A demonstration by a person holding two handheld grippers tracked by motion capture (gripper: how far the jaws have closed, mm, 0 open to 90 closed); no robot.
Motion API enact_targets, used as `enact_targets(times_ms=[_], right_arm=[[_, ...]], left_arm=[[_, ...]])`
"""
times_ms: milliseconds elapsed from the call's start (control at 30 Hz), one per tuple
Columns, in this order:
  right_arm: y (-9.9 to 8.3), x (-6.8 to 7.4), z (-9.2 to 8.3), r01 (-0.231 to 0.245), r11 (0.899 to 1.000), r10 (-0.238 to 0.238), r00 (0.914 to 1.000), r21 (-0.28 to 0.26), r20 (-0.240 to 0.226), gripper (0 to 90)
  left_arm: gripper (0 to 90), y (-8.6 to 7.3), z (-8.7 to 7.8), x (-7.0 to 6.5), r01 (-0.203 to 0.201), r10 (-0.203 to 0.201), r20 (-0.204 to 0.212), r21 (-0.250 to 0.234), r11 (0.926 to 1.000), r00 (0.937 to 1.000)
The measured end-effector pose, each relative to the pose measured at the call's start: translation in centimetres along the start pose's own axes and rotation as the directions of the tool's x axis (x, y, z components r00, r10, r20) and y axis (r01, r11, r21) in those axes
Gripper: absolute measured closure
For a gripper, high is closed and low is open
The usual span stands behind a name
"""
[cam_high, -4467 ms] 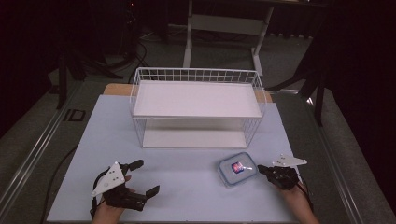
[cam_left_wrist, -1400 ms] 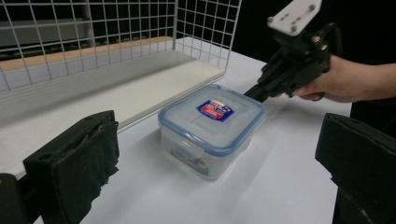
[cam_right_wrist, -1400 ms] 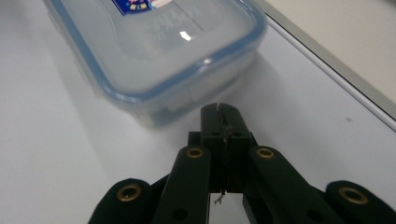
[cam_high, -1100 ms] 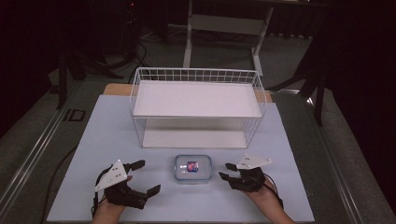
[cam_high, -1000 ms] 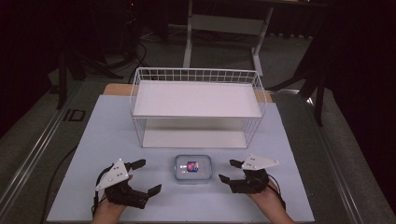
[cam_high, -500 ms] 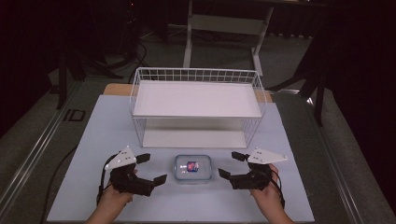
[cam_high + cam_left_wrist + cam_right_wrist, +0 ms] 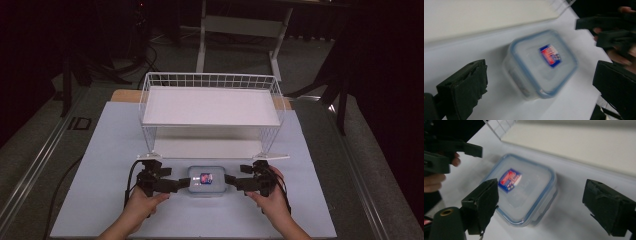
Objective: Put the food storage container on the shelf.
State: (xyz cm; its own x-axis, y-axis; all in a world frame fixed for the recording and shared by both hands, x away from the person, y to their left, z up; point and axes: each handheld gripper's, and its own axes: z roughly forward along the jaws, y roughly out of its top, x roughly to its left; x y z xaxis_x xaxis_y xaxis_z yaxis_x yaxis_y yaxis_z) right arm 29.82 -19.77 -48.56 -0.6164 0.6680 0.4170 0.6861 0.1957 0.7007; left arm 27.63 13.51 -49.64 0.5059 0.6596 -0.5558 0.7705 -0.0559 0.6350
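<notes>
A small clear box (image 7: 203, 181) with a blue-edged lid and a red and blue label lies flat on the pale mat (image 7: 100, 150), in front of the white wire rack (image 7: 210, 107), near the front edge of the lower shelf. The left gripper (image 7: 181, 184) comes to the box from its left side and the right gripper (image 7: 231, 180) from its right side, so the box is between the two of them. In the high view the tips of both are just beside the box walls; I cannot tell if they touch it. In the left gripper view the two black jaws stand wide apart, with the box (image 7: 541, 62) ahead of them and not pressed by the pads (image 7: 464, 90). In the right gripper view the jaws are also wide apart and have just been opening more; the box (image 7: 522, 188) is ahead, between their lines, but the pads (image 7: 609, 207) do not press on it. Each gripper is held by one hand (image 7: 142, 207) of the person.
</notes>
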Motion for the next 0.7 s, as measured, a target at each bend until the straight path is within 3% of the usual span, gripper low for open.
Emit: enact_targets(times_ms=[100, 167, 267, 367, 400, 533, 633, 700], right_arm=[[-0.3, -0.6, 0.9, -0.068, 0.997, 0.069, 0.9975, 0.038, -0.019, 16.2], [-0.6, -0.8, 1.3, -0.101, 0.993, 0.103, 0.9943, 0.065, -0.029, 22.7], [-0.9, -1.1, 1.8, -0.144, 0.985, 0.148, 0.9882, 0.094, -0.040, 22.9], [-1.1, -1.4, 2.2, -0.202, 0.973, 0.211, 0.9753, 0.114, -0.066, 23.0], [-1.1, -1.5, 2.4, -0.218, 0.968, 0.229, 0.9706, 0.124, -0.076, 23.1], [-1.3, -1.6, 3.0, -0.256, 0.954, 0.272, 0.9584, 0.156, -0.088, 27.3], [-1.4, -1.7, 3.4, -0.276, 0.943, 0.298, 0.9495, 0.187, -0.099, 28.2], [-1.5, -1.8, 3.6, -0.300, 0.932, 0.327, 0.9378, 0.204, -0.116, 30.3]], left_arm=[[0.5, -0.2, 0.9, 0.4, 0.048, -0.049, 0.009, 0.023, 0.9986, 0.9988], [2.1, -0.4, 1.3, 0.8, 0.096, -0.097, 0.020, 0.038, 0.9946, 0.9951], [4.5, -0.7, 1.7, 1.4, 0.144, -0.145, 0.021, 0.049, 0.9883, 0.9891], [7.5, -0.9, 2.0, 2.0, 0.182, -0.184, 0.032, 0.061, 0.9814, 0.9824], [12.5, -0.9, 2.1, 2.1, 0.197, -0.199, 0.041, 0.061, 0.9786, 0.9791], [17.4, -1.2, 2.8, 2.3, 0.208, -0.216, 0.074, 0.102, 0.9728, 0.9736], [20.7, -1.4, 3.2, 2.3, 0.214, -0.224, 0.070, 0.128, 0.9684, 0.9721], [23.3, -1.5, 3.5, 2.4, 0.226, -0.237, 0.072, 0.138, 0.9643, 0.9688]])
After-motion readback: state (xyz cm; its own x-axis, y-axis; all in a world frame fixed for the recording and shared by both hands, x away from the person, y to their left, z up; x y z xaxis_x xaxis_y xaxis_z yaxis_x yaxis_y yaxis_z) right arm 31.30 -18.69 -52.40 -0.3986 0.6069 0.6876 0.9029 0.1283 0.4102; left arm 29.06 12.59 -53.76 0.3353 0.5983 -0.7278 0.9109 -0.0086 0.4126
